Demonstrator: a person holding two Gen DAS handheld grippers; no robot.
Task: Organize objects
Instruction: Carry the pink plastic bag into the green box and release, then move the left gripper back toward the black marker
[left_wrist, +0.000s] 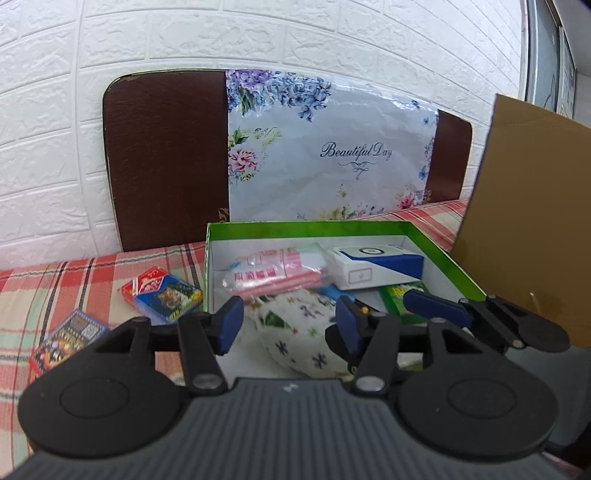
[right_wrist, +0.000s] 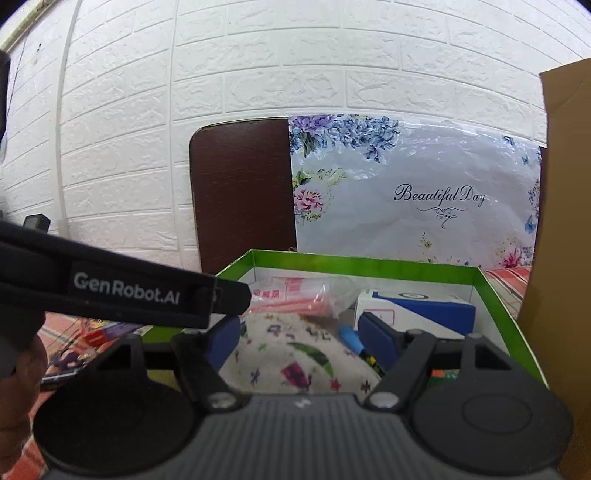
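Note:
A green-rimmed box holds a pink plastic packet, a white and blue carton, a green pack and a white floral pouch. My left gripper is open, its blue pads on either side of the pouch at the box's near edge. My right gripper is open over the same pouch; it also shows in the left wrist view.
Three card packs lie on the plaid cloth left of the box: a red one, a blue one and a dark one. A brown cardboard sheet stands to the right. A brown board with a floral bag leans on the wall.

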